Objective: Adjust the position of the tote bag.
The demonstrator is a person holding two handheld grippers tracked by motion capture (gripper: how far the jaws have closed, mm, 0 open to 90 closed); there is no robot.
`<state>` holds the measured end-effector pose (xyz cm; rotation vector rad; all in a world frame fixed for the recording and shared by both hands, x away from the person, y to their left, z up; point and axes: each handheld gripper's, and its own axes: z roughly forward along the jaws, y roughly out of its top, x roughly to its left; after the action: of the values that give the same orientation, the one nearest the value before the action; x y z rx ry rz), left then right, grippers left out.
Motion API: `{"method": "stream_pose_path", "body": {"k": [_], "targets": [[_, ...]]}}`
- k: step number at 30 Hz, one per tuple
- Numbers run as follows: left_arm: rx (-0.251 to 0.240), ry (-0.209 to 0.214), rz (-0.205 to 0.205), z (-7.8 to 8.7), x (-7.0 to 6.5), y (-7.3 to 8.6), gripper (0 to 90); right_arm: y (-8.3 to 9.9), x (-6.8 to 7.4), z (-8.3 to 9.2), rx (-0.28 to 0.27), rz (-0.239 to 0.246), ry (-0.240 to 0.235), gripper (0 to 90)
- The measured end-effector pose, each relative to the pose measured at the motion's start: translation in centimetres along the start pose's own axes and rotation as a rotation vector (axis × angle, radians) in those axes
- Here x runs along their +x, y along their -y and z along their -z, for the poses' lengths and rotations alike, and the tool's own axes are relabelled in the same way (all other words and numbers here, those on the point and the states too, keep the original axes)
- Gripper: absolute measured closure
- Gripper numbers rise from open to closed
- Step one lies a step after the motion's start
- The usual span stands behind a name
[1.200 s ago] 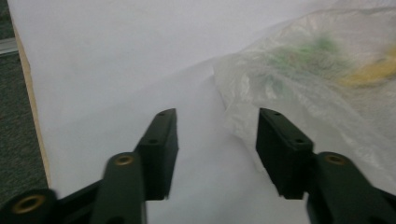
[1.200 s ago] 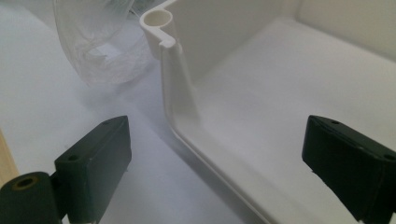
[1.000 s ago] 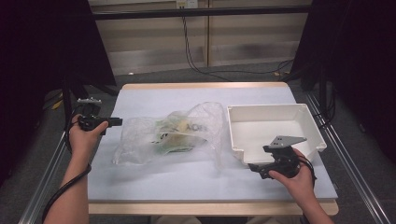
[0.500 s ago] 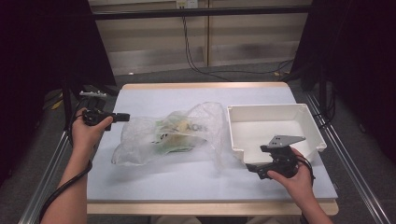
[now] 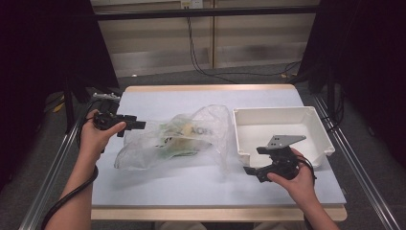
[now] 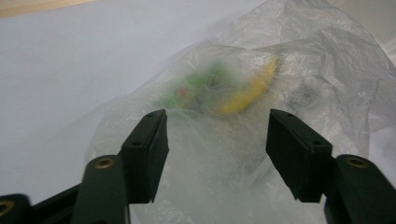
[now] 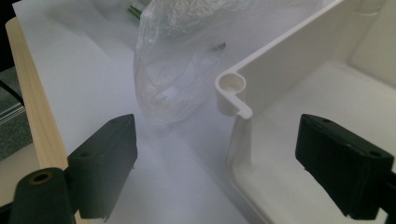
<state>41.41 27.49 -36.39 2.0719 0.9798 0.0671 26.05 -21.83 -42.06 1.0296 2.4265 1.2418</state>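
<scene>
1. In the high view the clear plastic bag (image 5: 179, 136) lies in the middle of the frame on the pale worktop (image 5: 191, 184), between the two grippers.
2. The left gripper (image 5: 136, 125) sits at the left of the frame, its tips just beside the bag's left end. Its jaws have just been opening and now stand apart. In the left gripper view the plastic bag (image 6: 280, 60) spreads out beyond and below the two black jaws, and neither pad presses on the film.
3. The right gripper (image 5: 250, 168) is at the lower right of the high view, near the bag's right end and just in front of the white tray (image 5: 316, 129). Its jaws are wide apart with nothing clamped. They have just been closing a little. In the right gripper view the rounded corner of the white tray (image 7: 232, 86) stands beyond the gap between the jaws, and a fold of the bag (image 7: 182, 56) hangs at the upper middle, touching or nearly touching the tray's wall.
4. The bag is thin, crinkled and see-through, puffed up at its right end and flatter toward the left.
5. Inside it the left gripper view shows blurred green and yellow contents (image 6: 224, 91); what they are cannot be told.
</scene>
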Motion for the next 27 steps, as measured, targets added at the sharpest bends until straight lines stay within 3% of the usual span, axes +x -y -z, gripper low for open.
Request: {"method": "stream_pose_path", "body": {"k": [2,9,14,17,24,27], "targets": [[-0.004,0.002,0.006,0.0,-0.3,-0.1,31.2,-0.2,0.1,0.0,-0.001,0.003,-0.009,14.5],[0.025,0.02,-0.042,-0.1,-1.9,-0.6,20.3,-1.0,0.7,-0.6,-0.009,0.002,-0.041,24.1],[0.012,0.034,-0.061,-0.3,-2.6,-0.9,10.1,-1.8,1.2,-1.2,-0.024,-0.022,-0.053,28.2],[0.022,0.049,-0.075,-0.5,-2.9,-0.8,6.0,-2.3,1.4,-1.1,-0.033,-0.022,-0.027,29.7],[0.065,0.071,-0.09,-1.2,-3.4,-0.6,3.7,-3.8,1.3,-1.0,-0.039,-0.031,-0.009,34.6],[0.069,0.081,-0.11,-1.3,-3.6,-0.6,4.3,-4.6,1.4,-1.1,-0.05,-0.034,-0.009,44.0]]}}
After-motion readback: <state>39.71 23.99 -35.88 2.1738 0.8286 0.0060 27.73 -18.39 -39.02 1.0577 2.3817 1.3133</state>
